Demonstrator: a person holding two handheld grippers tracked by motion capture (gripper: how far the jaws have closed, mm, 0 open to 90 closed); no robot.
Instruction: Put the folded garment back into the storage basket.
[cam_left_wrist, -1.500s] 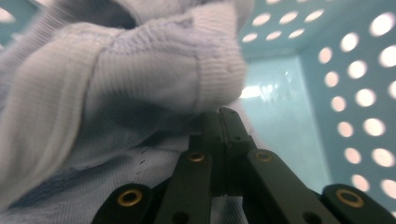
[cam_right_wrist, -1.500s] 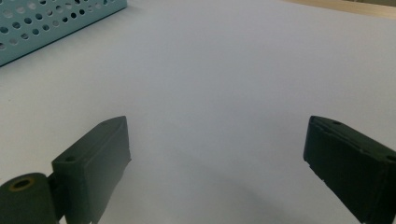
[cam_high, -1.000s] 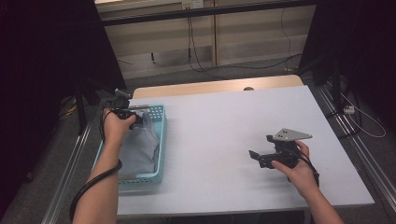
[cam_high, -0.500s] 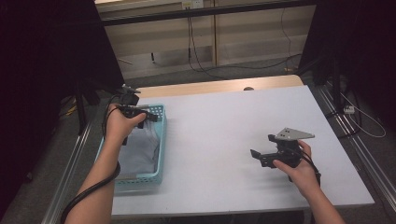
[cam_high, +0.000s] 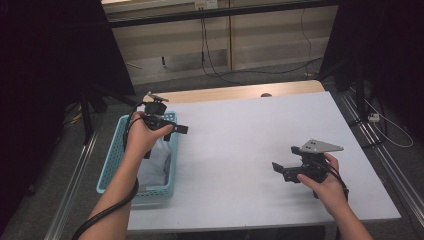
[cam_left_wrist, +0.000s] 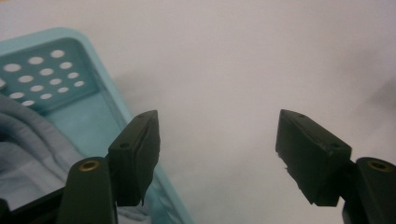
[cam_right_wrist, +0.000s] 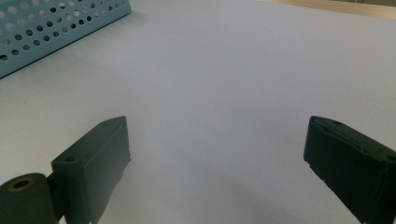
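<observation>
The left gripper (cam_high: 170, 131) hangs over the right rim of the perforated light-blue plastic basket (cam_high: 116, 155) at the white table's (cam_high: 240, 150) left edge, jaws just opened, empty. Pale grey cloth (cam_high: 155, 167) lies inside. The right gripper (cam_high: 281, 171) near the front right corner stands open, empty.

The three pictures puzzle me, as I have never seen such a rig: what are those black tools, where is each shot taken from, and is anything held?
A person sits at a white table and holds a hand tool in each hand: two-jaw grippers. The high view looks down from above; the forearms enter at the bottom. The left gripper is over the edge of a blue basket with pale cloth in it. Its jaws have just been opening and nothing is between them. The right gripper hovers over bare table, jaws open and empty. The two other pictures come from cameras riding on each gripper, looking along its black jaws.
</observation>
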